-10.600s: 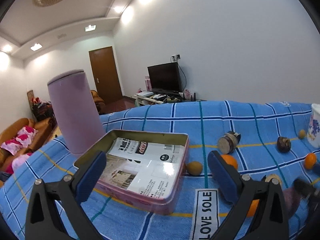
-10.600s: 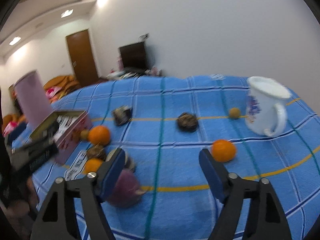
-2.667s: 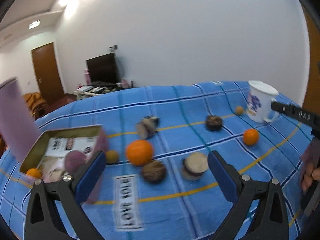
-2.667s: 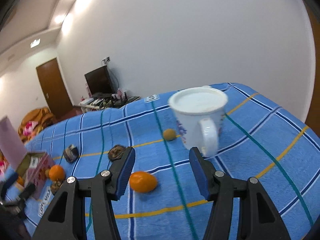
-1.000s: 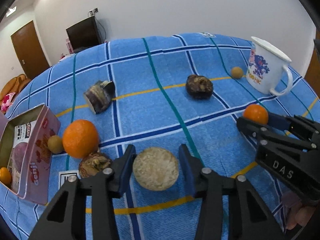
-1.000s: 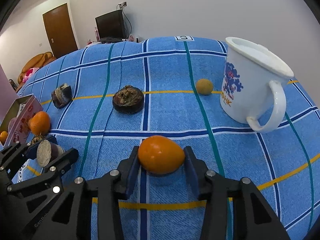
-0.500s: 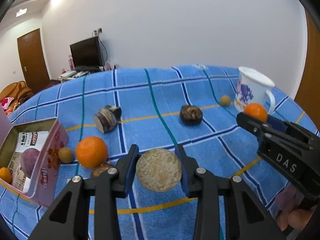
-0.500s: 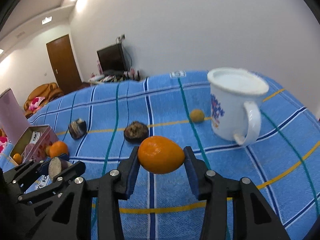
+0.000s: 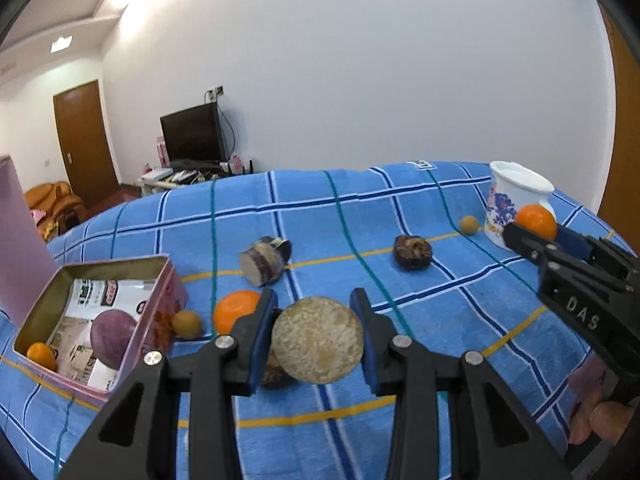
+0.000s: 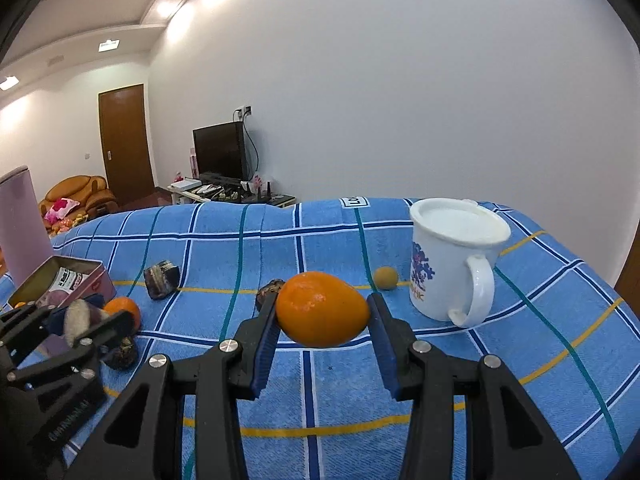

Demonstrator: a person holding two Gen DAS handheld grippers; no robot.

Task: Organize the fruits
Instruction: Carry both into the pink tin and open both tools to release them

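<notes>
Sitting open near the left edge of the blue checked cloth, the pink rectangular metal tin held a purple round fruit and a small orange fruit on printed paper, with a tall pink cylinder standing just behind it. Toward the right edge, the white enamel mug with a blue print stood upright; what it held could not be told. The left gripper was clamped on a round beige cut-faced root slice, lifted clear of the cloth. The right gripper was closed on an oval orange citrus fruit, also raised. Only the left wrist view showed into the tin and caught a fingertip on the right gripper's handle. On the cloth lay a larger orange, two small tan round fruits, a dark cut root chunk and a dark brown wrinkled fruit.
</notes>
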